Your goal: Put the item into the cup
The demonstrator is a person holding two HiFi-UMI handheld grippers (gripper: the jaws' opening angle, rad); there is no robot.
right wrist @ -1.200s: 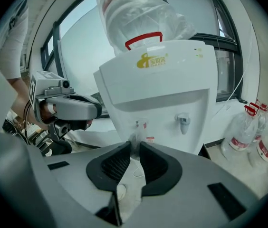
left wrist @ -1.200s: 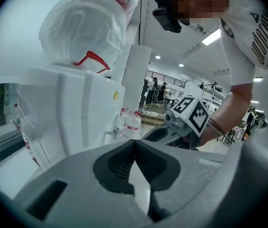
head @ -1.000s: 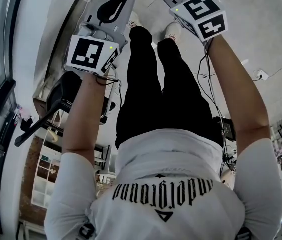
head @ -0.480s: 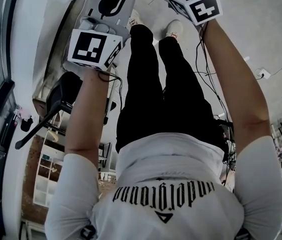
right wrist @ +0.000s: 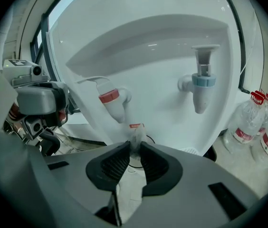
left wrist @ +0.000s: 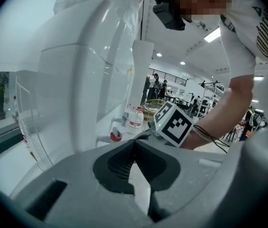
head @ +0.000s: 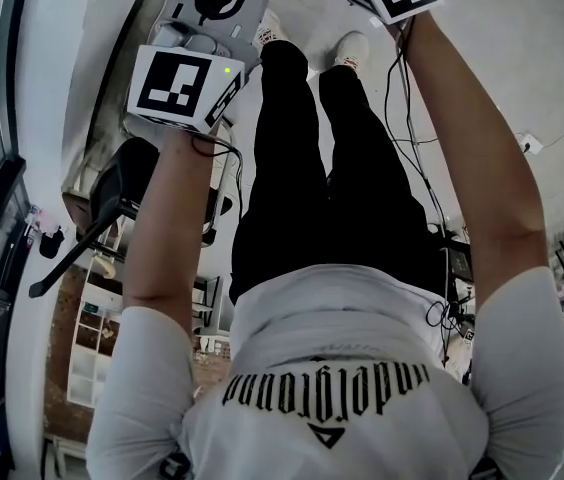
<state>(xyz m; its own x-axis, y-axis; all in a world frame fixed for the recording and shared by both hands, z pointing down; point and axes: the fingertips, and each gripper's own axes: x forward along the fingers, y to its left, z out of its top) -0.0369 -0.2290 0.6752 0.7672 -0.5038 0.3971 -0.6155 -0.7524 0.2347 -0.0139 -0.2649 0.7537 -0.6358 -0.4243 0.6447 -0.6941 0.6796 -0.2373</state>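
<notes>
A white water dispenser (right wrist: 148, 61) is filling the background ahead of the right gripper (right wrist: 134, 146), while the left gripper view is showing a large hall with ceiling lights beyond it. The right gripper is pinching a small, pale, translucent item (right wrist: 135, 137) between its jaws; the item, topped by a red tag, is sticking out just past the jaw tips. Above and slightly left of those jaws, a red-capped tap (right wrist: 110, 98) is projecting from the dispenser's recess; above and to their right, a blue-capped tap (right wrist: 199, 84) is hanging down. Far to the right of the jaws, clear bottles (right wrist: 247, 125) with red labels are standing on the floor. The left gripper (left wrist: 135, 142) is holding its jaws together, tips touching, with nothing between them. Just ahead of it and to its right, the right gripper's marker cube (left wrist: 174, 123) is showing at the end of the person's forearm (left wrist: 229, 106). In the head view, both forearms are stretching forward, the left gripper's marker cube (head: 184, 88) sitting above black trousers (head: 322, 168).
</notes>
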